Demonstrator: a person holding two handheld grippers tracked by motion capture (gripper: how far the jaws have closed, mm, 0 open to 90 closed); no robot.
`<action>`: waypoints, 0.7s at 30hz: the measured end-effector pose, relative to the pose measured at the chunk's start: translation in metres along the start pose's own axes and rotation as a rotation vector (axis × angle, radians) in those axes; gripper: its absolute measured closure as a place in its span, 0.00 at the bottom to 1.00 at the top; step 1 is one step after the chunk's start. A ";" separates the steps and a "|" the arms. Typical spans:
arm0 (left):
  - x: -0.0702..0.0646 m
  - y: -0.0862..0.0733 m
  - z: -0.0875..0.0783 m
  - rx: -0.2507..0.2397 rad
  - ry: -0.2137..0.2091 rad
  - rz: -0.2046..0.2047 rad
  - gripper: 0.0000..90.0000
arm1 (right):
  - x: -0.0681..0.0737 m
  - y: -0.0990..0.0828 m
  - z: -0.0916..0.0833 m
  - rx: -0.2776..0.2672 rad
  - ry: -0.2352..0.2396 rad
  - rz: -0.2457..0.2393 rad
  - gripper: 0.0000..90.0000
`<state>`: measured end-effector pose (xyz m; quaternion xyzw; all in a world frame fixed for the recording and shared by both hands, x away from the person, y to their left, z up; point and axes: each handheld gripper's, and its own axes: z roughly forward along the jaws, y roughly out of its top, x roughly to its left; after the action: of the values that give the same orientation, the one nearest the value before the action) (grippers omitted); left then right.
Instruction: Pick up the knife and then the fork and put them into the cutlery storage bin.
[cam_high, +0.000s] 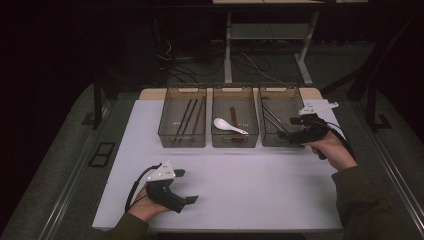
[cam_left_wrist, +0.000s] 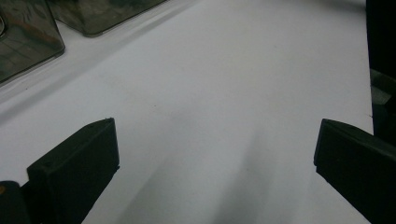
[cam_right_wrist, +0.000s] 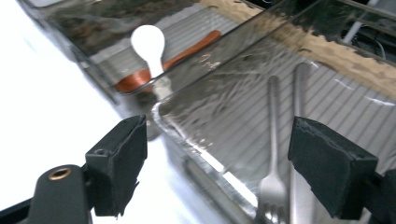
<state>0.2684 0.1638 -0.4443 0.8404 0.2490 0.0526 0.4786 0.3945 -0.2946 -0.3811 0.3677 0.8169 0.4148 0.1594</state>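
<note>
Nearest the bottom edge of the high view, the left tongs (cam_high: 187, 186) are held low over the white counter (cam_high: 250, 185), lower left of the frame, jaws spread wide with nothing between them. In the left gripper view the same two black jaws are seen well apart over bare white surface, bin corners just peeking in at the upper left.

Farther up, three clear bins are lined up side by side across the middle of the frame. The left bin (cam_high: 182, 141) is loaded with dark chopsticks (cam_high: 189, 117). In the middle bin (cam_high: 235, 141) a white spoon (cam_high: 229, 126) is laid over a reddish-brown spoon (cam_high: 233, 117).

At the right of the frame, the right tongs (cam_high: 286, 133) are held at the near right corner of the right bin (cam_high: 272, 92), the hand angled in from the right. Its jaws are open and empty. In the right gripper view a metal fork (cam_right_wrist: 273, 186) is seen lying in that bin beyond the clear wall, between the spread jaws, untouched, with another metal handle just beside it.
</note>
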 end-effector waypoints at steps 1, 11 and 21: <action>0.000 0.000 0.000 0.003 0.000 0.001 0.00 | 0.003 -0.002 -0.001 -0.007 -0.001 -0.007 0.21; -0.001 0.001 0.000 -0.004 -0.002 0.000 0.00 | 0.037 -0.026 -0.013 -0.035 0.037 -0.021 0.20; -0.002 0.001 -0.001 -0.006 -0.002 0.001 0.00 | 0.060 -0.053 -0.022 -0.061 0.063 -0.001 0.20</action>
<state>0.2667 0.1627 -0.4427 0.8390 0.2478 0.0527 0.4815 0.3169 -0.2837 -0.4069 0.3489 0.8086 0.4510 0.1451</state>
